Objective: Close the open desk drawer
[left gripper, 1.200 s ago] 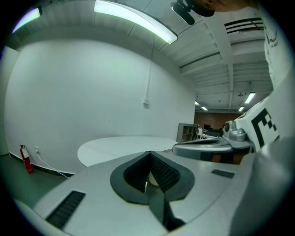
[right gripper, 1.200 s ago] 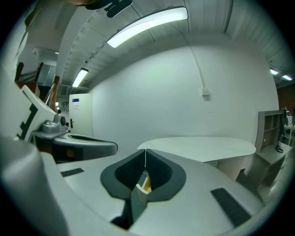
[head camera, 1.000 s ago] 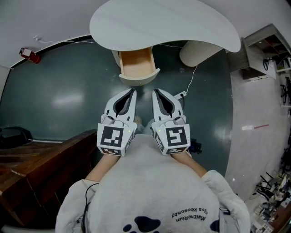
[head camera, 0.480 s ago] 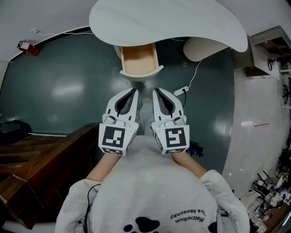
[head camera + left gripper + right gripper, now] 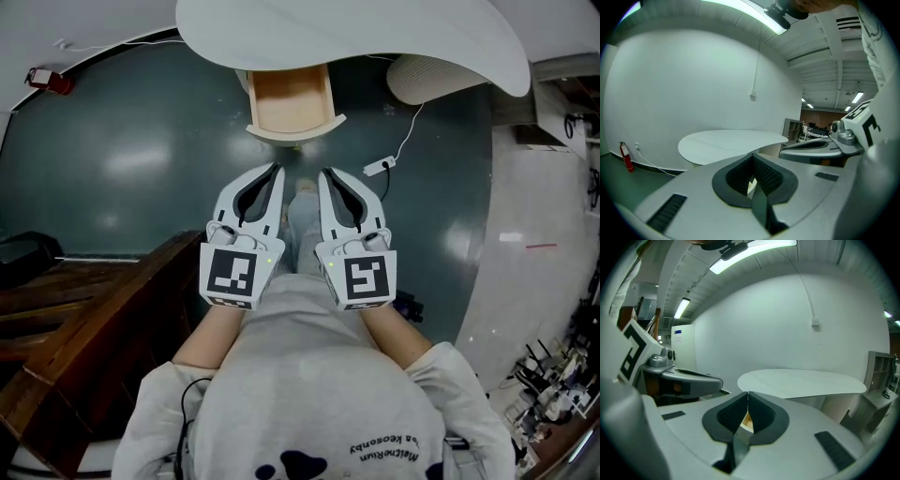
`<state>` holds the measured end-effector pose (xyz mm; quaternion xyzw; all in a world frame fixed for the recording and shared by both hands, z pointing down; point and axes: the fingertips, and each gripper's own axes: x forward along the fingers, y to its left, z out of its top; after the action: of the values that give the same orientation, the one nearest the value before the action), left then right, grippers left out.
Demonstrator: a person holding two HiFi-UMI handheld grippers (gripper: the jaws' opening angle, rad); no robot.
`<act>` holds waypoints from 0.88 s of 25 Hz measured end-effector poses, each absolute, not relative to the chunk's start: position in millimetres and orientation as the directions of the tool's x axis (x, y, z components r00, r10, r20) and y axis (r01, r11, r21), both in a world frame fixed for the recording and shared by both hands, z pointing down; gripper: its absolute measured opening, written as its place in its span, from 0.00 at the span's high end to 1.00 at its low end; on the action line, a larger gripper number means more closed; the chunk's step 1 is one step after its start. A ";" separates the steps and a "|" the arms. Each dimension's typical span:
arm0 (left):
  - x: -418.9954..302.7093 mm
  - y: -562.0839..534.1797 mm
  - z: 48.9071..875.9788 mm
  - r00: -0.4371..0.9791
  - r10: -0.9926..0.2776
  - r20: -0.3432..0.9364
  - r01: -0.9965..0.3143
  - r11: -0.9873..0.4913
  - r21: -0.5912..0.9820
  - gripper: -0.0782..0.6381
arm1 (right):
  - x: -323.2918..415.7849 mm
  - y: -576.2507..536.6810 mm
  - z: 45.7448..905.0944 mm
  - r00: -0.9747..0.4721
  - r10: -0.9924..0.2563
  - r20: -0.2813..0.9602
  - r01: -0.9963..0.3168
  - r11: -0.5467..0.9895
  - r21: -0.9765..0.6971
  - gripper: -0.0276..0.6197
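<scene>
The white desk (image 5: 356, 37) fills the top of the head view. Its pale wooden drawer (image 5: 292, 101) stands pulled out toward me, empty inside. My left gripper (image 5: 275, 170) and right gripper (image 5: 324, 173) are side by side a short way in front of the drawer's curved front, not touching it. Both are shut with nothing between the jaws. In the left gripper view the left gripper (image 5: 752, 155) points at the desk top (image 5: 731, 143). In the right gripper view the right gripper (image 5: 748, 393) points the same way, with a sliver of the drawer (image 5: 747, 421) showing through the jaw opening.
A dark wooden piece of furniture (image 5: 84, 319) stands at my left. A white power strip (image 5: 379, 168) with its cable lies on the dark floor right of the drawer. The desk's round pedestal (image 5: 436, 75) is at the upper right, shelving (image 5: 572, 122) beyond it.
The desk and drawer have shifted up and grown larger in the head view. Both grippers have sunk slightly and come a little nearer the drawer, still side by side and shut.
</scene>
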<state>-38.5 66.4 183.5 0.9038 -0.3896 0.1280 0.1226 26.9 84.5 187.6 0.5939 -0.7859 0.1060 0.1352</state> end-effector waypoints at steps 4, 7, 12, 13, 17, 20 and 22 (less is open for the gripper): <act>-39.2 64.4 198.5 0.664 -0.665 0.342 -0.733 -0.668 0.126 0.88 | 21.6 83.6 203.2 -0.269 -0.899 0.345 -0.960 0.278 -0.025 0.93; -41.3 60.3 208.6 0.661 -0.664 0.351 -0.736 -0.664 0.130 0.88 | 20.9 79.1 210.6 -0.271 -0.899 0.344 -0.960 0.276 -0.033 0.93; -41.7 51.7 223.3 0.654 -0.664 0.361 -0.740 -0.660 0.127 0.88 | 25.9 70.5 226.6 -0.262 -0.893 0.366 -0.963 0.269 -0.032 0.93; -42.4 50.2 226.4 0.655 -0.662 0.365 -0.739 -0.662 0.126 0.88 | 26.0 69.5 229.4 -0.264 -0.893 0.366 -0.962 0.271 -0.032 0.93; -43.8 44.8 242.4 0.657 -0.652 0.380 -0.732 -0.672 0.113 0.88 | 28.7 65.8 242.7 -0.258 -0.889 0.377 -0.963 0.267 -0.030 0.93; -42.2 42.3 255.3 0.655 -0.647 0.391 -0.730 -0.674 0.108 0.88 | 29.9 63.9 254.8 -0.258 -0.885 0.389 -0.963 0.269 -0.026 0.93; -40.3 42.4 264.7 0.655 -0.641 0.400 -0.730 -0.674 0.115 0.88 | 30.6 63.2 263.6 -0.259 -0.881 0.395 -0.962 0.271 -0.026 0.93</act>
<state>-40.3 42.4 264.7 0.8996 -0.3811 0.1657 0.1342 30.6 63.2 263.6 0.5891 -0.7823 0.1321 0.1531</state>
